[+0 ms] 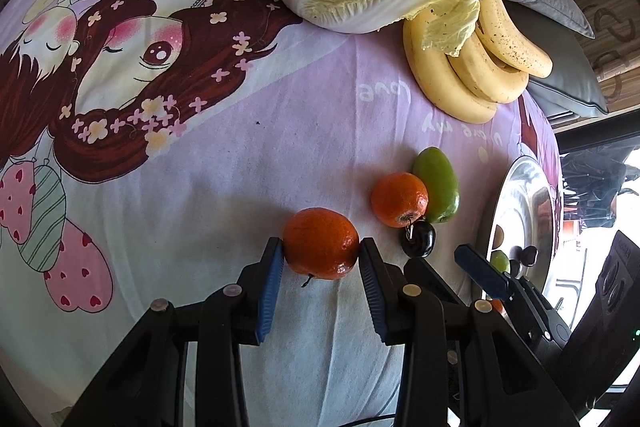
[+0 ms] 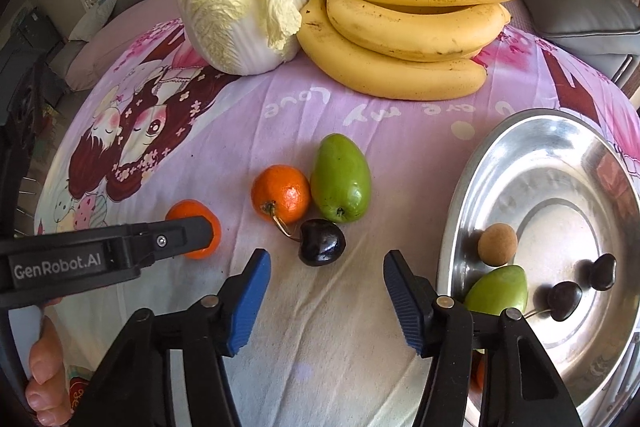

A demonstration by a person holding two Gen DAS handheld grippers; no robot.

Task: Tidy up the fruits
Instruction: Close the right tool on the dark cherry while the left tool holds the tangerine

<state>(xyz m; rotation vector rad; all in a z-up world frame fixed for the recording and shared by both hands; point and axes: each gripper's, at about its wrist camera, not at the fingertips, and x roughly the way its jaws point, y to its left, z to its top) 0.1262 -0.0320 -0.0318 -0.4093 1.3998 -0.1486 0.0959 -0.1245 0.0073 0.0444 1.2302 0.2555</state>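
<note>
The left tool (image 1: pixel 321 254) has its blue pads clamped on a tangerine (image 1: pixel 321 249) resting on the pink cartoon-print cloth (image 1: pixel 224 167) over the tabletop. The right tool (image 2: pixel 326 269) is partly spread with nothing between its pads, poised just short of a dark cherry (image 2: pixel 322 242), which lies beside a second tangerine (image 2: pixel 281 193) and a green fruit (image 2: pixel 340 178). At the right a metal dish (image 2: pixel 560 155) holds a brown round fruit (image 2: pixel 497 244), another green fruit (image 2: pixel 498 290) and two dark cherries (image 2: pixel 565 300).

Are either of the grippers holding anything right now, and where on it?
The left gripper is clamped on a tangerine, its pads pressing the fruit's two opposite sides. The right gripper holds nothing; a dark cherry lies just ahead.
</note>
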